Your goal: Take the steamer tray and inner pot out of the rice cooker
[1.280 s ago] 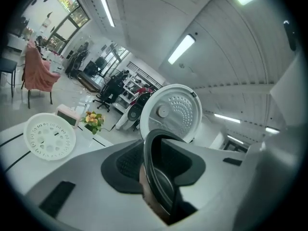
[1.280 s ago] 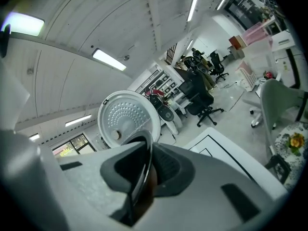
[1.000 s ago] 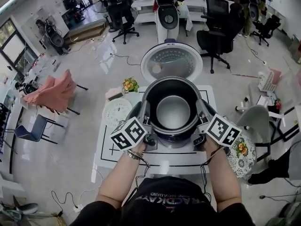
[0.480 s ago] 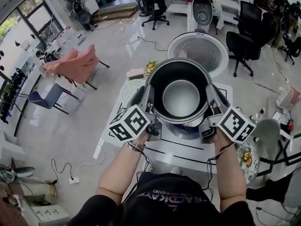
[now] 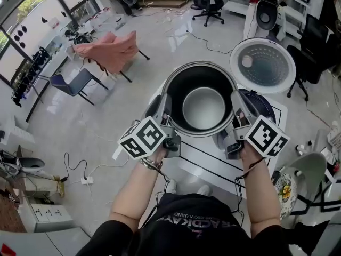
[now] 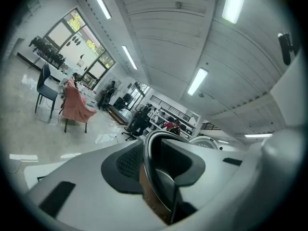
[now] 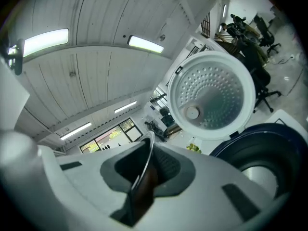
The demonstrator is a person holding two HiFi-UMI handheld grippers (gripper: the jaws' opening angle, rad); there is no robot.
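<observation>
Glossy pale floor (image 5: 80,127) below, pink-draped chair (image 5: 109,49) off left, white table (image 5: 208,167) under my wrists. Got inner pot (image 5: 178,92) in air, out of rice cooker (image 5: 262,108), just left of it, lid (image 5: 262,65) open. My left gripper (image 5: 162,111) pinching pot's left rim, right gripper (image 5: 237,113) pinching right rim. Silver bottom showing inside

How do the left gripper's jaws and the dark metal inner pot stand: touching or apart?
Touching: the left gripper view shows the left gripper clamped on the rim of the dark metal inner pot.

Inner pot (image 5: 201,108) now out of rice cooker (image 5: 264,107)
</observation>
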